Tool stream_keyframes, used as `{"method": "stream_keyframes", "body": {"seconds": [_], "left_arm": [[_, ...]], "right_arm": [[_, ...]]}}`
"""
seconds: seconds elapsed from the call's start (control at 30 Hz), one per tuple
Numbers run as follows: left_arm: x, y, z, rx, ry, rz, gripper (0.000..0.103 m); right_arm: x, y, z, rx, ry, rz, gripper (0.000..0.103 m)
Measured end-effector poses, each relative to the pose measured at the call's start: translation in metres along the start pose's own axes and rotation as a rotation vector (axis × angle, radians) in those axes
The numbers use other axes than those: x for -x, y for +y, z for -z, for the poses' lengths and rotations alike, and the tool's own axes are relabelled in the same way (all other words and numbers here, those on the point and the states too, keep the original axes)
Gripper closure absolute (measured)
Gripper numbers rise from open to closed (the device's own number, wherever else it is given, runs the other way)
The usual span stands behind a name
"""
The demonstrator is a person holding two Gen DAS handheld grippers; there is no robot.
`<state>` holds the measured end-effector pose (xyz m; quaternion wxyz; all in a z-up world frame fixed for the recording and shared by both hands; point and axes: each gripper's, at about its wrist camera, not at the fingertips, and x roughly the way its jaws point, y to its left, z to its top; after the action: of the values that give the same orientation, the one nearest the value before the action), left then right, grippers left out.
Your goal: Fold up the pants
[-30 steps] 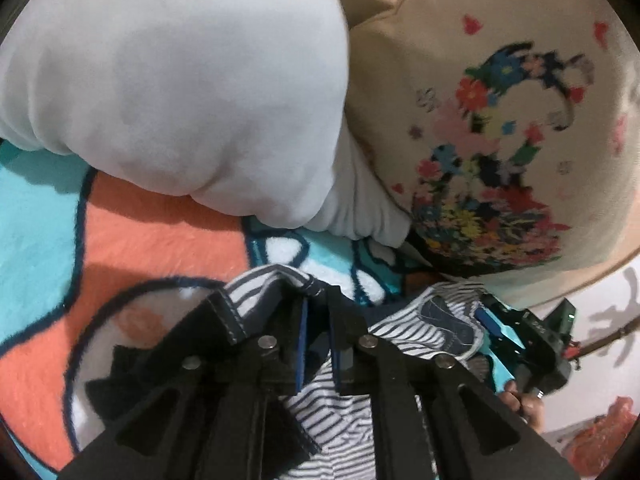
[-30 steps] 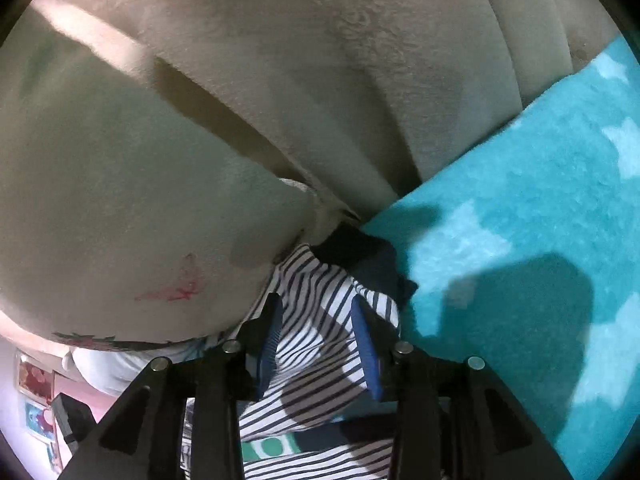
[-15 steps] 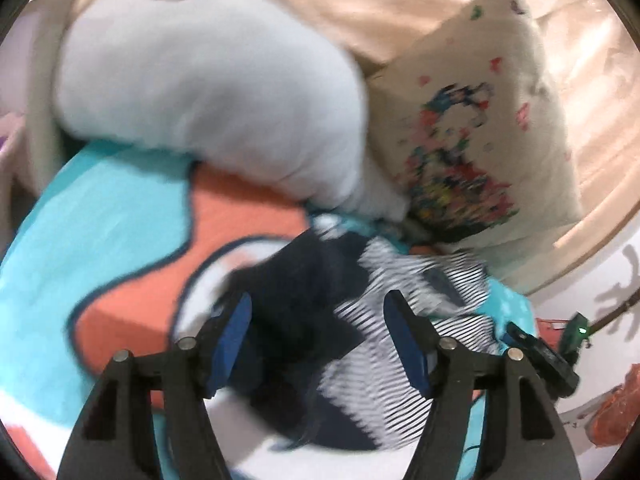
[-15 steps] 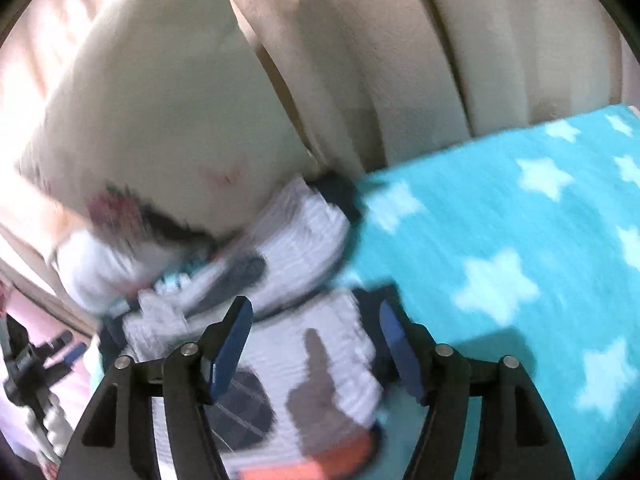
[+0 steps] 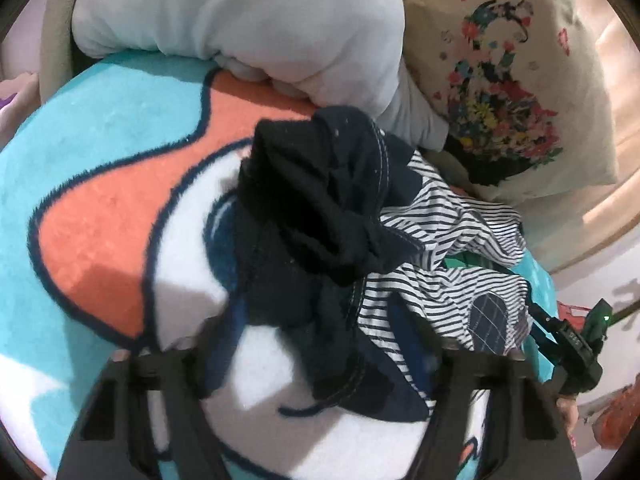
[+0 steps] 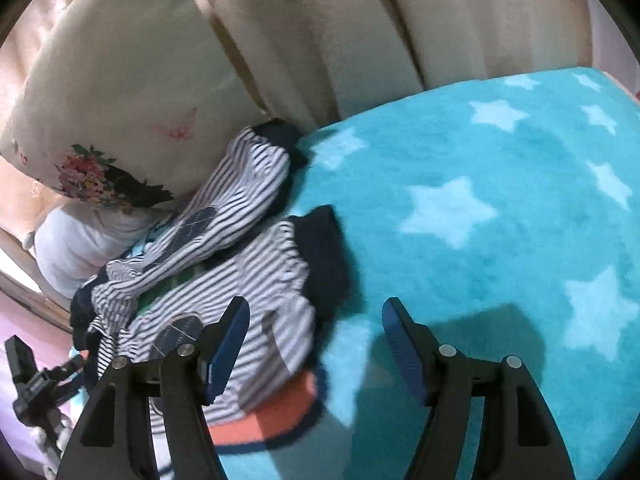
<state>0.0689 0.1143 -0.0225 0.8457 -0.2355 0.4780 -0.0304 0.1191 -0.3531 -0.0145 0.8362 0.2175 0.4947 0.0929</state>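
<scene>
Pants (image 5: 400, 248) lie crumpled just ahead of both tongs, on the blanket (image 5: 100, 216) that covers the bed, with nothing gripped. The left tongs (image 5: 320, 344) are spread wide and released, the dark waistband bunched between and just beyond their fingers; those fingers are blurred, so whether they touch the cloth I cannot tell. The right tongs (image 6: 316, 340) are likewise spread and empty, hovering over the edge of the near striped leg, with its dark cuff just past the left finger (image 6: 228, 336).

Judging by the heap, folding has not properly begun: the garment needs to be laid flat first. The waistband is twisted over itself and the two legs run askew toward the far pillow (image 6: 112, 92), one leg's cuff close against it. A sound approach would be to pinch the waistband at its two corners, one tongs each, taking a single layer edge rather than a bunched wad, then lift and draw the pants away from the pillows toward open blanket so the legs trail straight. The knit looks soft and limp, so a shallow bite may slip; the fleecy blanket may drag the cloth and catch in the tongs.

A white pillow (image 5: 248, 20) sits beyond the waistband.
</scene>
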Motion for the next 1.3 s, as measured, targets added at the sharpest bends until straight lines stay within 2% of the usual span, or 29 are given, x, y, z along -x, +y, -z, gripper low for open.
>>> {"method": "stream_keyframes", "body": {"seconds": [0.03,0.07,0.1,0.13,0.2,0.3,0.4,0.63,0.67,0.73,0.87,0.9,0.97,1.0,1.03,1.07,1.1,1.13,1.17,1.2,1.3], "left_arm": [[-0.005,-0.004,0.001,-0.010,0.021,-0.006,0.080],[-0.008,-0.007,0.002,-0.009,0.035,-0.010,0.080],[-0.005,-0.007,0.003,-0.008,0.020,-0.021,0.082],[-0.001,-0.009,0.003,-0.014,0.012,-0.026,0.088],[0.013,-0.008,0.005,-0.021,-0.011,-0.015,0.091],[0.036,-0.003,0.009,-0.026,-0.043,-0.001,0.091],[0.055,0.001,0.015,-0.029,-0.055,0.006,0.091],[0.069,0.019,0.040,0.005,-0.033,0.026,0.091],[0.069,0.022,0.043,0.011,-0.029,0.020,0.091],[0.068,0.033,0.052,0.038,-0.021,-0.005,0.101],[0.072,0.059,0.057,0.088,-0.037,-0.081,0.101],[0.075,0.068,0.057,0.111,-0.040,-0.078,0.101],[0.083,0.076,0.056,0.123,-0.058,-0.063,0.100],[0.089,0.077,0.055,0.117,-0.077,-0.063,0.100],[0.092,0.076,0.053,0.103,-0.091,-0.057,0.100],[0.095,0.073,0.051,0.087,-0.100,-0.052,0.092],[0.095,0.069,0.048,0.068,-0.113,-0.042,0.077],[0.093,0.064,0.046,0.056,-0.117,-0.038,0.057],[0.090,0.060,0.044,0.043,-0.119,-0.030,0.050],[0.084,0.052,0.042,0.027,-0.112,-0.019,0.045],[0.070,0.031,0.033,0.000,-0.093,-0.030,0.045]], "right_arm": [[-0.003,0.005,0.000,0.013,-0.003,-0.003,0.030],[-0.006,0.010,-0.001,0.034,0.000,-0.006,0.032],[-0.007,0.013,-0.001,0.054,0.011,-0.013,0.055],[-0.010,0.017,0.000,0.062,0.039,-0.028,0.084],[-0.008,0.017,0.001,0.058,0.059,-0.045,0.087],[0.016,0.017,0.006,0.071,0.024,-0.076,0.090],[0.044,0.014,0.013,0.079,0.009,-0.098,0.091],[0.080,0.007,0.048,0.122,0.066,-0.078,0.091],[0.081,0.003,0.054,0.120,0.071,-0.073,0.091],[0.079,-0.004,0.069,0.117,0.084,-0.061,0.091],[0.070,-0.013,0.089,0.114,0.102,-0.025,0.088],[0.070,-0.015,0.089,0.114,0.096,-0.033,0.084],[0.081,-0.017,0.085,0.115,0.071,-0.022,0.066],[0.089,-0.017,0.082,0.114,0.042,-0.011,0.053],[0.102,-0.018,0.077,0.117,-0.004,0.002,0.045],[0.112,-0.018,0.073,0.125,-0.036,0.018,0.043],[0.119,-0.018,0.070,0.133,-0.056,0.035,0.042],[0.124,-0.016,0.062,0.149,-0.076,0.053,0.041],[0.126,-0.013,0.058,0.158,-0.084,0.060,0.041],[0.124,-0.010,0.052,0.166,-0.079,0.061,0.040],[0.107,0.005,0.035,0.201,-0.042,0.063,0.040]]}}
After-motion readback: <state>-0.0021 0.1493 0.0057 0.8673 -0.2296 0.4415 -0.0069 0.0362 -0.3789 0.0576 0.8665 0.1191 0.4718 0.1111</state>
